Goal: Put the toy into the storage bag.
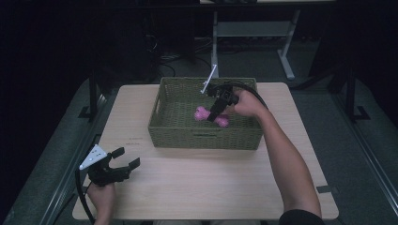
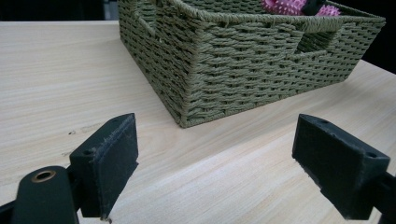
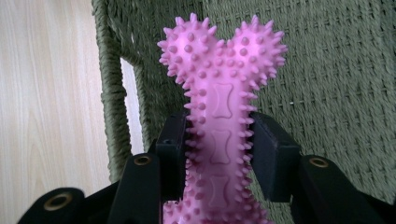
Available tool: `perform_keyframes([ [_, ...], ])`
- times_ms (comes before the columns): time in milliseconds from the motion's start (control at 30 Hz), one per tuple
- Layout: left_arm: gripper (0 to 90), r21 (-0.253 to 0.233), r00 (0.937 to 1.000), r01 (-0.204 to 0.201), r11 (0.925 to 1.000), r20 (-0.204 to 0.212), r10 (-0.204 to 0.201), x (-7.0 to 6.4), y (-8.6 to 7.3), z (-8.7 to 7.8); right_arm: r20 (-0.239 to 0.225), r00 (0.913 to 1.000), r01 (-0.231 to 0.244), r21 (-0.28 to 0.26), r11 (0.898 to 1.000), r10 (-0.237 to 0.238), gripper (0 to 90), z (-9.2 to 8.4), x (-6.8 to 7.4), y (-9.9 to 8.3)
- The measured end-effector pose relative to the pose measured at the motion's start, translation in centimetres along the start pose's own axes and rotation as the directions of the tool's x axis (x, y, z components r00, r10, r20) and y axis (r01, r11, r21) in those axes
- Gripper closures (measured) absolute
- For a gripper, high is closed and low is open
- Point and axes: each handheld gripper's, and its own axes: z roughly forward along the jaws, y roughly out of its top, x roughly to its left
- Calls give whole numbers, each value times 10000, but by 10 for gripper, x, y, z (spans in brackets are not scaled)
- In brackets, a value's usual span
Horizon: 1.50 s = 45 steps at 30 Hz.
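While the right hand-held gripper (image 3: 219, 154) pinches the pink spiked bone toy (image 3: 222, 88) mid-shaft inside the basket (image 1: 205, 137), its soft nubs could let it slip.

- the basket (image 1: 205, 136) sits on the table (image 1: 206, 183), in the upper middle of the high view, toward the table's far edge.
- the spiked bone toy (image 1: 203, 114) is inside the basket, right of its centre, its shaft between the jaws of the right gripper (image 1: 217, 111), which reaches in from the right.
- in the right gripper view, the spiked bone toy (image 3: 219, 107) stands mid-frame, basket wall behind it, tabletop at frame left.
- the left gripper (image 1: 126, 161) is at the lower left of the high view, over the table's near left part, well apart from the basket.
- in the left gripper view, the basket (image 2: 243, 60) lies ahead, in the upper centre.
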Motion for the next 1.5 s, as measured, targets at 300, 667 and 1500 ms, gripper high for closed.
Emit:
perform_keyframes([
  [300, 139, -10, 10000, -12, 10000, 7, 12, 0, 0, 0, -84, 10000, -51, 48, 10000, 51, 579, 10, -3, -1],
  [667, 139, -3, 10000, 11, 10000, 29, -11, -1, 0, 1, -166, 9997, -183, 89, 9998, 185, 578, 17, -6, -5],
  [1500, 139, -22, 10000, 32, 10000, 15, -32, -1, 0, 1, -393, 9988, -279, 181, 9994, 286, 573, 29, -6, -6],
])
